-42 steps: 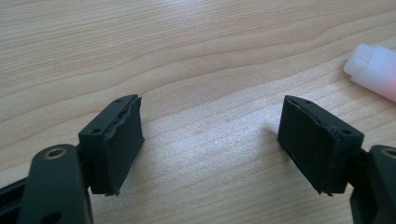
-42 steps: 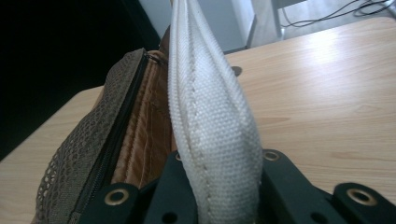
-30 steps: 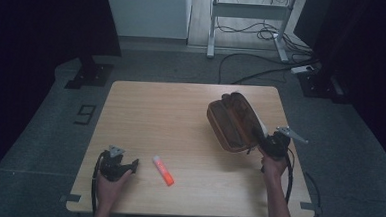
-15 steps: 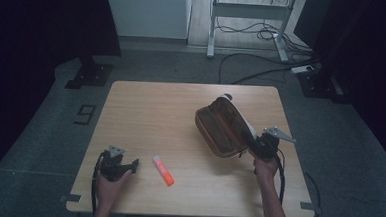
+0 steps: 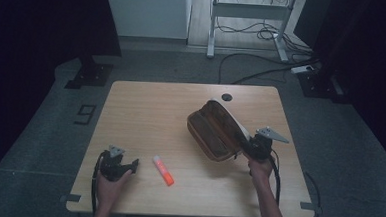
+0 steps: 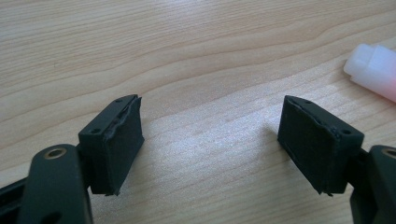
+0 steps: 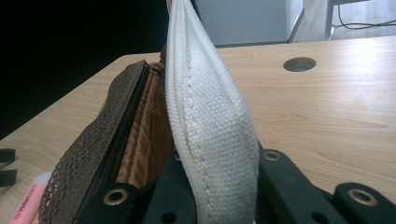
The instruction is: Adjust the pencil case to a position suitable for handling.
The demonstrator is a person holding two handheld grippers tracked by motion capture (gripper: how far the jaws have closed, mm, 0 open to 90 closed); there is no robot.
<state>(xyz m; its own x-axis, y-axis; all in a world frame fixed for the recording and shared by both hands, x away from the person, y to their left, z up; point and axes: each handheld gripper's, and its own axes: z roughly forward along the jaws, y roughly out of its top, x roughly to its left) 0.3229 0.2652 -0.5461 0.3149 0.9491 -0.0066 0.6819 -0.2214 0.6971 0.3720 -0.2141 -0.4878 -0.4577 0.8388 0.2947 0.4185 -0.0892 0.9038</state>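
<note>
I've got my right tongs (image 5: 246,150) clamped on the pouch's (image 5: 215,129) white edge and dragged it left, toward the counter's (image 5: 145,116) middle. Left tongs (image 6: 224,140) sit apart and empty near the highlighter (image 5: 162,170), so that probably goes in next.

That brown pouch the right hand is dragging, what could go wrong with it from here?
The right gripper pinches only the pouch's white fabric edge, so the brown pouch might slip free or tip. Its zipper looks open, so contents could spill. Dragged further, it may bump the orange highlighter.

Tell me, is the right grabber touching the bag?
Touching. In the right gripper view, the right gripper has its jaws shut on the bag's white edge.
</note>
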